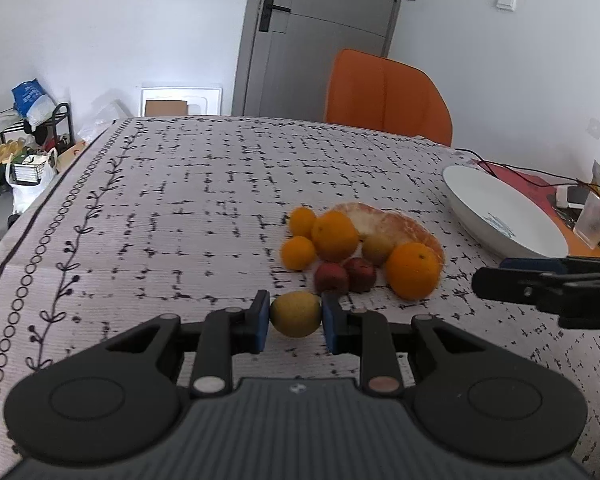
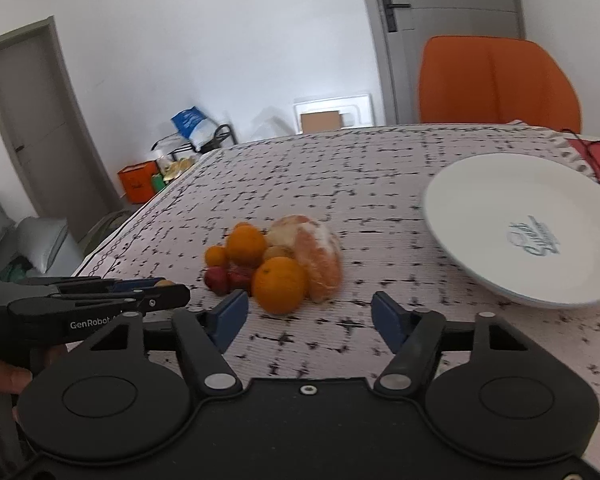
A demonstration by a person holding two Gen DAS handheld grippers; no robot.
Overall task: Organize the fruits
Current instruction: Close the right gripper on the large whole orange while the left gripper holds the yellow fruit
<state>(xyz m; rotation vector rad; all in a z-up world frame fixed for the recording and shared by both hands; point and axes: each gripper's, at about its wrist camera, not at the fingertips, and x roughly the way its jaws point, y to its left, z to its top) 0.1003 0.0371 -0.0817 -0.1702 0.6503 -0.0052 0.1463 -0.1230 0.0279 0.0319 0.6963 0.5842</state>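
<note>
My left gripper is shut on a yellow-green fruit just in front of a heap of fruit on the patterned tablecloth. The heap holds a big orange, several smaller oranges, two red fruits and a peeled pomelo. My right gripper is open and empty, just short of the big orange and the pomelo. A white plate stands empty to the right of the heap, and also shows in the left wrist view.
An orange chair stands behind the table's far edge. Cables, a plastic cup and a red mat lie at the far right. The left table edge drops to bags and a rack on the floor.
</note>
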